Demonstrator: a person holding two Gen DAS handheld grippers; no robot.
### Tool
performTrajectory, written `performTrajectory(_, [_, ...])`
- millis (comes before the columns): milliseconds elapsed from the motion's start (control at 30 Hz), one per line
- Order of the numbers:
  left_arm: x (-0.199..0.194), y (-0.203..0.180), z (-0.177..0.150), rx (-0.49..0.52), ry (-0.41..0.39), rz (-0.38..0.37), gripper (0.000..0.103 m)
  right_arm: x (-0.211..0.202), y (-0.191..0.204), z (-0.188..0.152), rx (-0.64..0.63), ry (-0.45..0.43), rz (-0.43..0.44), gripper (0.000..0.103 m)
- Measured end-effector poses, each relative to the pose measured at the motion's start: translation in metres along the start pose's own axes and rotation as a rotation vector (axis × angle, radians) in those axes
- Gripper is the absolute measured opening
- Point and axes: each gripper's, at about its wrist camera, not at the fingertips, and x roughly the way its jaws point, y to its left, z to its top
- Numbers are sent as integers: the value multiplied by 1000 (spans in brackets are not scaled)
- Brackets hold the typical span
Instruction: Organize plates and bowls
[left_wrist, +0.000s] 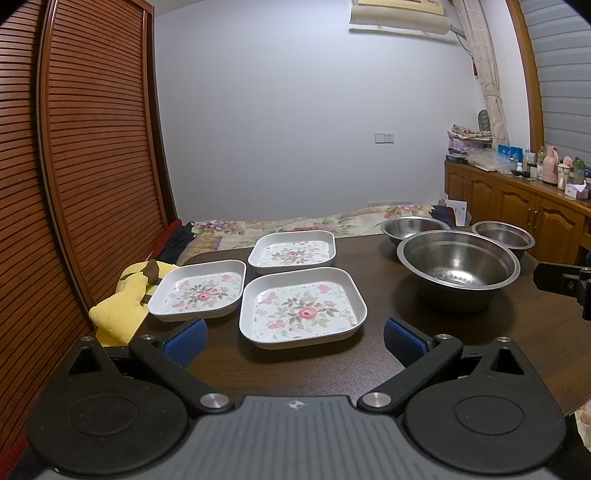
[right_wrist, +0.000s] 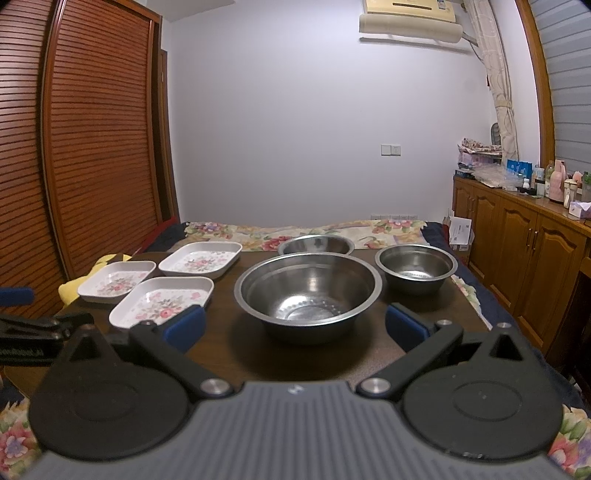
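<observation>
You are holding both grippers level above the near edge of the dark table (left_wrist: 369, 369), aiming forward, neither one touching anything. Your left gripper (left_wrist: 295, 341) is spreading its blue pads wide, framing the nearest floral plate (left_wrist: 301, 308) at frame centre. Your right gripper (right_wrist: 295, 328) is gaping just as wide around the big steel bowl (right_wrist: 308, 291). Two more plates (left_wrist: 197, 290) (left_wrist: 291, 249) are sitting centre-left, apart from each other. The middle bowl (right_wrist: 317, 244) and smallest bowl (right_wrist: 415, 264) are waiting centre-right, behind the big one.
</observation>
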Motion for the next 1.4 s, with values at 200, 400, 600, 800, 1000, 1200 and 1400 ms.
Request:
performTrajectory(200, [0, 0, 0, 0, 1, 0, 103, -2, 1, 0, -1, -9, 3, 103])
performTrajectory(400, [-2, 0, 3, 2, 5, -11, 103, -1, 0, -1, 1, -5, 5, 103])
performTrajectory(600, [5, 1, -1, 3, 28, -24, 103, 0, 0, -2, 0, 3, 4, 103])
performTrajectory(800, [19, 7, -8, -3, 67, -37, 103, 4, 0, -7, -2, 12, 8, 103])
performTrajectory(1000, [32, 17, -13, -11, 104, -37, 103, 9, 1, -10, 2, 24, 22, 103])
performTrajectory(1200, [40, 30, -16, -24, 125, -28, 103, 17, 3, -13, -7, 36, 34, 103])
performTrajectory(1400, [49, 42, -16, 9, 144, 15, 103, 26, 12, -13, -29, 44, 50, 103])
